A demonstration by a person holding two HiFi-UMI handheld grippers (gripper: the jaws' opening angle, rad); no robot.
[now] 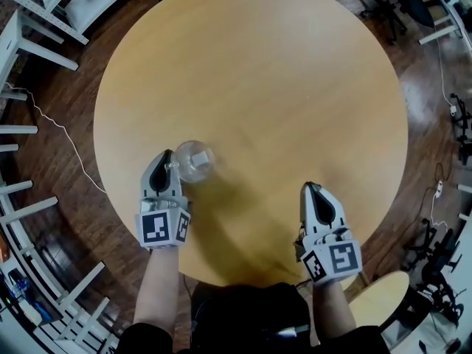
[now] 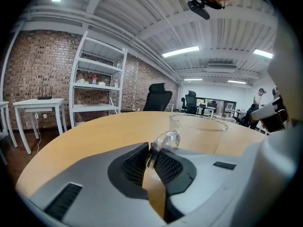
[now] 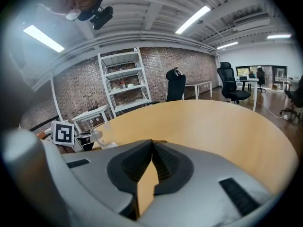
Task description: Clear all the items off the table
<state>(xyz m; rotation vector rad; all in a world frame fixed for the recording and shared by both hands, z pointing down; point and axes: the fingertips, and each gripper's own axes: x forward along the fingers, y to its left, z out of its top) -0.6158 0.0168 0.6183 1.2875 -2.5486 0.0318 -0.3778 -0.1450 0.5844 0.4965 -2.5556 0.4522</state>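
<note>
A clear glass mug [image 1: 195, 160] stands on the round wooden table [image 1: 280, 80], left of the near middle. My left gripper [image 1: 170, 162] is shut on the mug's handle [image 2: 163, 141]; the glass loop is pinched between the dark pads, and the mug's body [image 2: 198, 132] rises just beyond them. My right gripper [image 1: 310, 190] hovers over the near right part of the table with its jaws shut and nothing between them [image 3: 152, 148]. In the right gripper view the mug [image 3: 102, 137] shows small at the left, beside the left gripper's marker cube [image 3: 64, 132].
White shelving [image 2: 97, 84] and a small white table [image 2: 38, 109] stand by the brick wall beyond the table. Black office chairs [image 3: 176, 86] sit farther off. A white cable [image 1: 63, 131] trails on the dark wood floor to the left. A small round stool [image 1: 380, 297] is near my right.
</note>
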